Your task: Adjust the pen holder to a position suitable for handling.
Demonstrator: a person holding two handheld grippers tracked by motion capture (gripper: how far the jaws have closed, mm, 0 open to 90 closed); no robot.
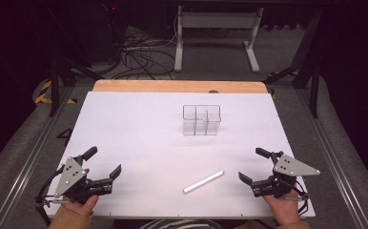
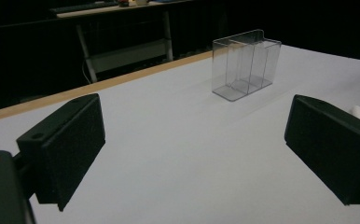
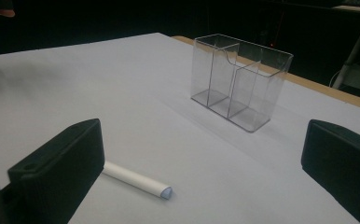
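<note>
A white stick [image 1: 203, 182] lies flat on the white table [image 1: 139, 129], near the front edge and a little right of centre. Its end [image 3: 136, 181] pokes out beside my right gripper's left jaw, and its tip [image 2: 356, 111] peeks over my left gripper's right jaw. A clear plastic organizer [image 1: 201, 119] with several compartments stands empty farther back [image 2: 245, 63] [image 3: 239, 79]. My left gripper [image 1: 105, 161] rests at the front left, open, with nothing between the jaws. At the front right my right gripper [image 1: 254, 165] stands open too, just right of the stick and apart from it.
A wooden strip [image 1: 179, 86] runs along the table's far edge. Beyond it stand a white metal frame [image 1: 215, 36] and loose cables [image 1: 139, 57] on the dark floor. Metal rails [image 1: 29, 157] flank the table on both sides.
</note>
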